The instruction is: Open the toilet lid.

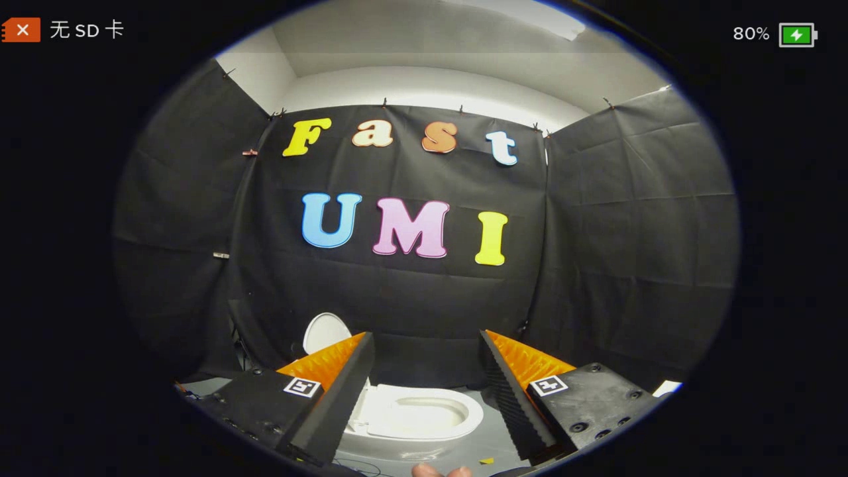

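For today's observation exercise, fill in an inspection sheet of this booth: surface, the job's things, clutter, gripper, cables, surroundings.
Surface: pale floor under the toilet, seen between the fingers.
Job's things: white toilet ahead of the fingers; its seat is down around the open bowl; the toilet lid stands raised behind, so the job looks done.
Clutter: a small yellow scrap on the floor near the toilet.
Gripper: the gripper is open, fingers spread wide, touching nothing.
Cables: thin dark wire on the floor in front of the toilet.
Surroundings: black cloth wall on three sides, white room wall above it.
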A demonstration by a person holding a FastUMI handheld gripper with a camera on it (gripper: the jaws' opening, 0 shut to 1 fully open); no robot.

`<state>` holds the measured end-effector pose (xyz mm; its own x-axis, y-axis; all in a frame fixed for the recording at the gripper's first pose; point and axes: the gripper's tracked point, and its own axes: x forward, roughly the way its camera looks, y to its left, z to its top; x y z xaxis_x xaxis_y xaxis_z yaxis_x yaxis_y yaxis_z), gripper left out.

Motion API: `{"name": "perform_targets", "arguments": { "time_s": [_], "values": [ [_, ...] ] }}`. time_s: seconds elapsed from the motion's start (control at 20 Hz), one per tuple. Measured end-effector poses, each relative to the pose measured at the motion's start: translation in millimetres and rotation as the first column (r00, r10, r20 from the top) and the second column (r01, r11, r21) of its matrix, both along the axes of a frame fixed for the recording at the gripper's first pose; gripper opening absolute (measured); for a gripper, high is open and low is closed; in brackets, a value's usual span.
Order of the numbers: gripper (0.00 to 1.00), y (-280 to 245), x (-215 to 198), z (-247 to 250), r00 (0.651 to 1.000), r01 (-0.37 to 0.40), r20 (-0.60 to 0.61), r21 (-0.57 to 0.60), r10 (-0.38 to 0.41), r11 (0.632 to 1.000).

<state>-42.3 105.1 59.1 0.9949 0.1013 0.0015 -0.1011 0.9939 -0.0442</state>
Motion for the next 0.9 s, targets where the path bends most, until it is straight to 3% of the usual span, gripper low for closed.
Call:
{"name": "perform_targets", "arguments": {
  "time_s": [0.9],
  "values": [
    [0.99,-59.2,-9.2,-22.7,0.997,0.061,-0.050,0.010,-0.060,0.998]
  ]
}}
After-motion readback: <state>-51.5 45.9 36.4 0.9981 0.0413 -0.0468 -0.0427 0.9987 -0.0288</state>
